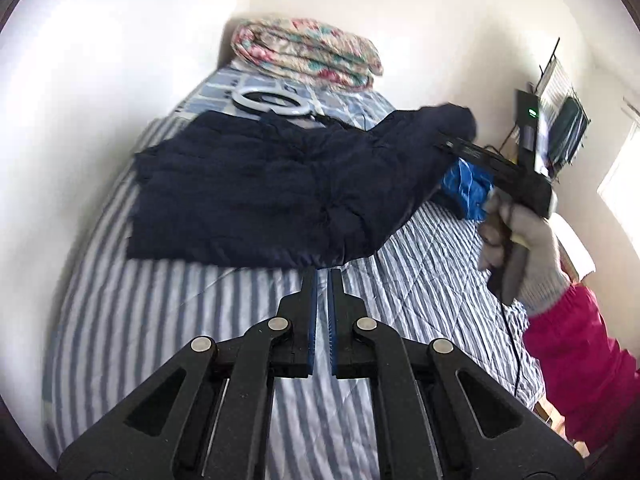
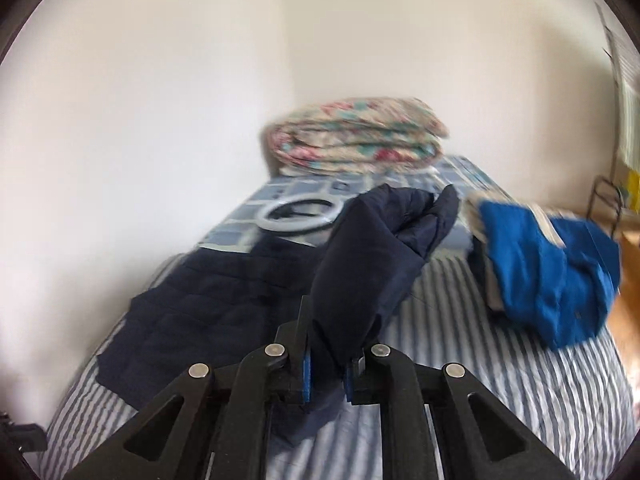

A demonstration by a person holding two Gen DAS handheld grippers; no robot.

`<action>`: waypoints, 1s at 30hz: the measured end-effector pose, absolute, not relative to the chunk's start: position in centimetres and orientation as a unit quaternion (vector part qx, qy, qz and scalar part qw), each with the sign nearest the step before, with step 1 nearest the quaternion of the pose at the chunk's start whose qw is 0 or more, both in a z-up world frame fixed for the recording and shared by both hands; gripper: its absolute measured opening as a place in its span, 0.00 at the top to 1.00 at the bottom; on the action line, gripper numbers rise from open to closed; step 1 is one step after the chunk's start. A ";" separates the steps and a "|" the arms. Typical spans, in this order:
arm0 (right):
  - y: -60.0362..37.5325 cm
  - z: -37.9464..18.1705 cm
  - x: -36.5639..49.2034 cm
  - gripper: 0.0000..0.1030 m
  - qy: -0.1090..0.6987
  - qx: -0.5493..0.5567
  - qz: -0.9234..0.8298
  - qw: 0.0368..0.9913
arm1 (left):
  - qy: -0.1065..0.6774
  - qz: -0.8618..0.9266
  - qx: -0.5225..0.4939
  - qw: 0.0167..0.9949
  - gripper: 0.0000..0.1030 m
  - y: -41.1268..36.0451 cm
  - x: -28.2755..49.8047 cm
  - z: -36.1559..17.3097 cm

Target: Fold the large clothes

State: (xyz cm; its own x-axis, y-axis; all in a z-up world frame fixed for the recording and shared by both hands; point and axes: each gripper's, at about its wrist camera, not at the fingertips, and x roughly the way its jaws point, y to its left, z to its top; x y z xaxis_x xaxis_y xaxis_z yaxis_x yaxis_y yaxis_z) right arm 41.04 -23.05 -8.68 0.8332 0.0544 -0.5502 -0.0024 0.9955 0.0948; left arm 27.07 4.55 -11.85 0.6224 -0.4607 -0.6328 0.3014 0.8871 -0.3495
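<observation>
Left wrist view: our left tool (image 1: 323,276) is pinched nearly closed, narrow gap between the blue pads, tips at the near hem of the navy garment (image 1: 248,188); we can't tell if cloth is caught. Garment lies mostly flat on the striped bed (image 1: 168,320). Right tool (image 2: 326,344) clamps a bunched fold of that garment, lifted off the bed. Only the left view shows our gloved right hand (image 1: 516,248) gripping the handle, tool raised and pointing toward the far wall. Only the right view shows the blue garment (image 2: 548,268) clearly, well apart at the bed edge. Folded floral quilt (image 2: 356,140) and ring light (image 2: 300,216) sit beyond.
</observation>
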 end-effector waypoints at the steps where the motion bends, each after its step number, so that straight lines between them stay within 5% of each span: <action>1: -21.6 -8.2 41.2 0.91 0.285 0.033 0.025 0.958 | 0.375 -0.210 -0.113 0.896 0.98 5.2 26.3 -11.6; 11: -6.6 -8.5 43.4 0.91 0.284 -0.052 0.154 0.945 | 0.342 -0.186 -0.131 0.912 0.98 9.0 21.4 -10.1; 24: 7.1 -22.0 47.0 0.91 0.423 -0.091 0.293 0.853 | 0.331 -0.137 -0.173 0.917 0.98 13.1 21.7 -10.5; 30: 3.3 -19.7 47.9 0.52 0.414 -0.008 0.353 0.839 | 0.333 -0.132 -0.167 0.919 0.98 13.2 22.3 -10.8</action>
State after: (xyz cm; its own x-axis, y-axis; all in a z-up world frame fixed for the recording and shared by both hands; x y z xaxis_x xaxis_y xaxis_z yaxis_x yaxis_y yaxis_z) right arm 47.85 3.25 -19.67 0.4077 0.5861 -0.7002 -0.5985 0.7507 0.2798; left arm 22.34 13.24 -10.75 0.7433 -0.3531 -0.5681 0.1306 0.9096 -0.3945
